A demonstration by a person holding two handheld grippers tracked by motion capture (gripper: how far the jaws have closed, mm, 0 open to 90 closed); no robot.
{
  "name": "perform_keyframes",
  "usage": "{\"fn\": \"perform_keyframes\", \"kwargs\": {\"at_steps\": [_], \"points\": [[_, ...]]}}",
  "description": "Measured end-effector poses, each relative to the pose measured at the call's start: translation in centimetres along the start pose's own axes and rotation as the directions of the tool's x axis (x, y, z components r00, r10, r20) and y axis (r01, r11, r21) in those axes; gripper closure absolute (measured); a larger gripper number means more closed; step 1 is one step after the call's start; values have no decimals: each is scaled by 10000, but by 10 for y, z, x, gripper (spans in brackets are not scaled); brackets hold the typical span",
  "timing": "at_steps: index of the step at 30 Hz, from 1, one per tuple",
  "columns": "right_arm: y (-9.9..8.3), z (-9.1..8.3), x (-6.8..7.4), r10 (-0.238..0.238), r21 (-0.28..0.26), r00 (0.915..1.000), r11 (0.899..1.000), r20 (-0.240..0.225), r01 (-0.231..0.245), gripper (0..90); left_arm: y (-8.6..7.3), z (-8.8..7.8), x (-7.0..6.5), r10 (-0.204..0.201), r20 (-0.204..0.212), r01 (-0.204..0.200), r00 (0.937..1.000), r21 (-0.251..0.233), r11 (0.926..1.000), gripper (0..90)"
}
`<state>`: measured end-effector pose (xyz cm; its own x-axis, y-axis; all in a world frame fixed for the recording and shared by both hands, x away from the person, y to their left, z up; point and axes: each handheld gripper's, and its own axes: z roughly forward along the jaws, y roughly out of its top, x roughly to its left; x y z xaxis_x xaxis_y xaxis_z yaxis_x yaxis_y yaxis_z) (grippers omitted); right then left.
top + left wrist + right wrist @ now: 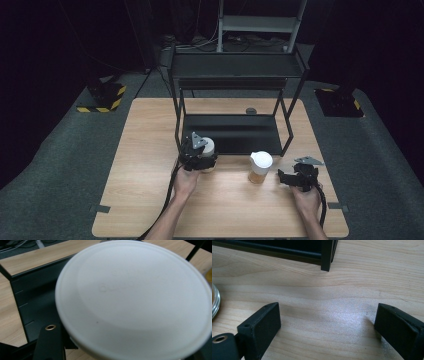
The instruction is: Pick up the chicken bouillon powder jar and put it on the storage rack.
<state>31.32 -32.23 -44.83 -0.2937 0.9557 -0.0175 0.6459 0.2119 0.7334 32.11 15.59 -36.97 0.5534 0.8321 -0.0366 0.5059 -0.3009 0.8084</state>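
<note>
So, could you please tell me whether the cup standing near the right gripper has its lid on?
On: a white lid caps the cup, which stands upright.

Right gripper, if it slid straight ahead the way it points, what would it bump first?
Probably the black metal shelf rack: one of its legs stands on the wooden table ahead of the open right gripper, with bare wood between.

High view fixed above the near side, facing forward and down over the table point(150, 200) and black rack point(230, 132), left gripper view pressed close on a white lid point(132, 300), right gripper view low over the wood – rack frame shared by all.
</note>
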Motion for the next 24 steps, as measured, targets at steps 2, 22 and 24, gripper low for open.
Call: {"fn": "perform_keyframes", "kwargs": {"at_steps": [2,22,24], "points": [[0,0,0,-1,0,10000,10000,0,1,61,3,-2,1,-46,97,45,9999,12,10000,343],[0,0,0,-19,-8,10000,10000,11,19,65,83,-36,17,505,1026,-558,9934,494,9972,346],[0,0,0,-18,-7,10000,10000,11,18,65,94,-40,19,635,1140,-699,9914,527,9962,345]]}}
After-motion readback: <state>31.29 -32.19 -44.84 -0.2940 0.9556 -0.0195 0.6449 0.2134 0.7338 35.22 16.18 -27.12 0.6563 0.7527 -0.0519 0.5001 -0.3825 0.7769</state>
